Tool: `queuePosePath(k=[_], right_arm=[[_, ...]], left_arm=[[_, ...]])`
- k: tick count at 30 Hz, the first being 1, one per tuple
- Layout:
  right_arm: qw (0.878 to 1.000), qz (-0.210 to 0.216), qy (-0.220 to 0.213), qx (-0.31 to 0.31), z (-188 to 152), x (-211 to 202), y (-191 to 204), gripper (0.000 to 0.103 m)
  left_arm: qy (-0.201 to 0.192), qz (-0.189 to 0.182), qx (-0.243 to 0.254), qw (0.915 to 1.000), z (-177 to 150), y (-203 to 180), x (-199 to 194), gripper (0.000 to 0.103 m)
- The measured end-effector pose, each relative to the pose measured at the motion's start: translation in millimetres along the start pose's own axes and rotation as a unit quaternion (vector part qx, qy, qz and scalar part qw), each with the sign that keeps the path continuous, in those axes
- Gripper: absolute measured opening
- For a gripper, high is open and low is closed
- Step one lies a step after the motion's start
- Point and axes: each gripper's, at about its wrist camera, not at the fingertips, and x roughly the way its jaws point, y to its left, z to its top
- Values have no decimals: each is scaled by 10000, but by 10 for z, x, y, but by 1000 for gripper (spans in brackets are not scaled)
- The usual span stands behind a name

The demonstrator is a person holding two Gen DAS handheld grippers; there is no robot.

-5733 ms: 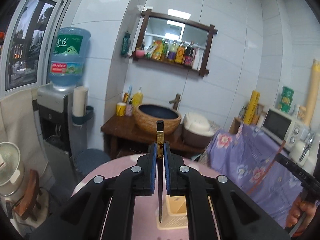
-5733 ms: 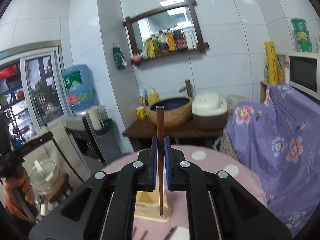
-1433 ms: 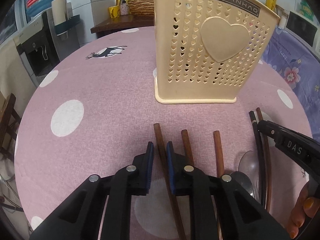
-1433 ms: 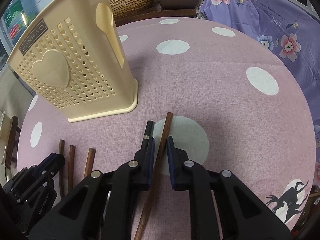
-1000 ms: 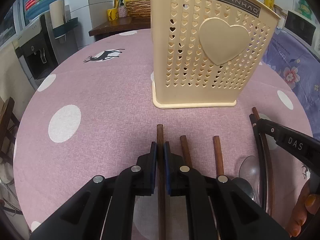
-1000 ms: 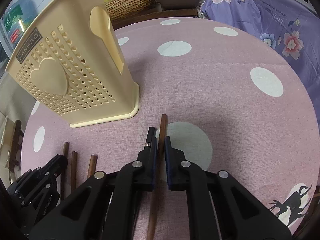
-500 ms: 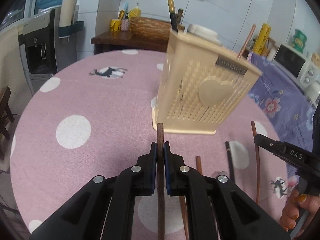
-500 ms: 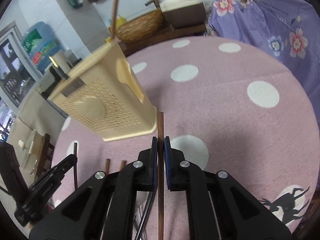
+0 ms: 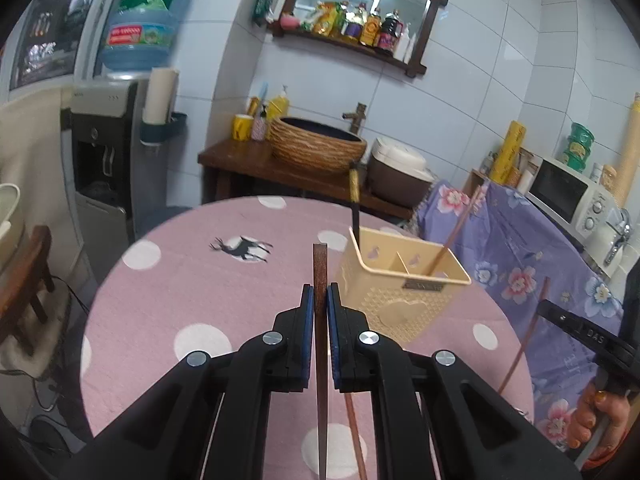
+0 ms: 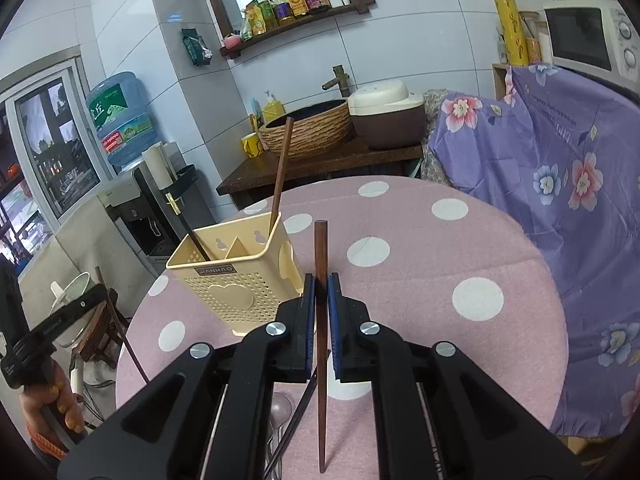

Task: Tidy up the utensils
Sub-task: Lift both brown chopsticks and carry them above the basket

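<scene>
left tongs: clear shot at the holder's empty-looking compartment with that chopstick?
Probably yes. The left tongs grip a brown chopstick, clear of the table, beside the cream holder. Its top is open; one black-and-gold chopstick leans at the near corner.

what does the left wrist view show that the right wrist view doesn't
Only the left wrist view: the deer print on the tablecloth and a brown chopstick lying on the table.

Only the right wrist view: a metal spoon and a dark chopstick lying under the gripper.

Both: the cream caddy with two chopsticks standing in it, and each gripper, left and right, shut on a brown chopstick.
</scene>
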Motion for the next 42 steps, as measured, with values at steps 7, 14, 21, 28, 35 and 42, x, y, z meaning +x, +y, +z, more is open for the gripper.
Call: queuePosePath(k=[7,14,21,28,35,42], right_arm=[[9998,18,-71,-188,61,-106,43,7],[9995,52,-144,-280,142,-186,62,7],[9986,3,-270,-457,294,-269,118,7],[9969,284,-459,-564,812,-421,304,7],[9910,637,-1110,-398,1508,-644,603,7],[9929,514,-1023,-325,1426,-219,738,7]], left_arm=[[-104,-2,68,9999,69,10,-69,8],[-192,-83,51,9998,152,51,-151,8],[-303,-139,80,9994,350,35,-185,8],[-809,-267,24,9964,952,-63,-349,8],[-1489,-350,-246,9879,1613,-294,-327,8],[-1495,-97,-221,9885,1469,-530,189,8]])
